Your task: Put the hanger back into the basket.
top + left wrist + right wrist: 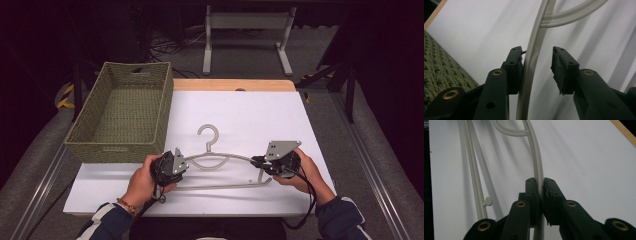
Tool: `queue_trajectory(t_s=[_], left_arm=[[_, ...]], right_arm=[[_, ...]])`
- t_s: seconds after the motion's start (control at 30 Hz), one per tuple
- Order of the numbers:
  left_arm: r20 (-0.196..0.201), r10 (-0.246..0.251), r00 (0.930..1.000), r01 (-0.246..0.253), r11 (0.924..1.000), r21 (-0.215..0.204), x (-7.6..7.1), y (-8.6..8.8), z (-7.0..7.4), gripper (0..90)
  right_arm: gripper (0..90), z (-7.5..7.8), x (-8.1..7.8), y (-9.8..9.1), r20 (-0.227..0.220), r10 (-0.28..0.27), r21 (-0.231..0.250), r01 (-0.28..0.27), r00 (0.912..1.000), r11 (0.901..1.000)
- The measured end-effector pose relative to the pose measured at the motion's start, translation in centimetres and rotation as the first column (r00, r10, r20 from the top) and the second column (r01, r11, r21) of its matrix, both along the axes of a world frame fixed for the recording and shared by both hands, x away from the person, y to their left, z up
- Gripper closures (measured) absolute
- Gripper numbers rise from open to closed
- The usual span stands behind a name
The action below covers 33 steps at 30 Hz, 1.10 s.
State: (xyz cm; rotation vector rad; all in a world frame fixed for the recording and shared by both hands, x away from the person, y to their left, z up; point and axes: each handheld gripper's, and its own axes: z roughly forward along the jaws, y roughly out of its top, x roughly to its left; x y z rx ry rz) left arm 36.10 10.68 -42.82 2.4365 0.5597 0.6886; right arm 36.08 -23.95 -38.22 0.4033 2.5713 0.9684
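Observation:
A pale grey plastic hanger lies flat on the white tabletop, with its hook pointing away from me. My left gripper is at the hanger's left shoulder. In the left gripper view the hanger's arm runs between the jaws of the left gripper: one pad touches it and the other stands clear with a gap. My right gripper is at the right shoulder. In the right gripper view the right gripper has both pads pressed on the hanger's arm.
A green woven basket stands at the table's left side, close beside the left hand; its wall fills the left edge of the left gripper view. A wooden strip runs along the table's far edge. A metal frame stands on the floor behind.

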Motion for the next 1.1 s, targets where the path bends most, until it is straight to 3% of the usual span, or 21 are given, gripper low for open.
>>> queue_trajectory(t_s=[0.23, 0.4, 0.43, 0.8, 0.97, 1.03, 1.1], left_arm=[[0.004, 0.003, 1.0000, -0.003, 1.0000, 0.002, 0.5, -0.4, 0.2, 76.5], [0.000, -0.013, 0.9999, 0.013, 0.9999, 0.004, 0.7, -1.2, 0.3, 72.6], [0.009, -0.011, 0.9999, 0.011, 0.9997, 0.023, 0.7, -1.4, 0.3, 72.6], [0.011, -0.037, 0.9993, 0.037, 0.9991, 0.022, 0.6, -1.9, 0.5, 78.0], [0.010, -0.059, 0.9982, 0.059, 0.9980, 0.022, 0.3, -1.9, 0.6, 80.4], [0.009, -0.058, 0.9983, 0.058, 0.9983, 0.007, 0.3, -1.8, 0.7, 81.3], [0.005, -0.049, 0.9988, 0.049, 0.9988, -0.008, 0.3, -1.5, 0.7, 81.5]], right_arm=[[82.6, 0.2, -0.1, -0.2, 0.015, 0.005, 0.004, -0.005, 0.9999, 1.0000], [82.6, 0.1, 0.0, -0.4, 0.015, -0.001, 0.010, 0.001, 0.9999, 1.0000], [82.6, 0.2, 0.0, -0.4, 0.015, -0.001, 0.009, 0.001, 0.9999, 1.0000], [80.7, 0.2, 0.1, -1.0, 0.030, -0.028, 0.032, 0.027, 0.9991, 0.9991], [68.4, 0.4, 0.3, -1.6, 0.038, -0.077, 0.100, 0.073, 0.9963, 0.9923], [55.5, 0.6, 0.5, -2.2, 0.032, -0.122, 0.160, 0.115, 0.9921, 0.9805], [50.2, 0.8, 0.7, -2.9, 0.023, -0.157, 0.206, 0.149, 0.9873, 0.9671]])
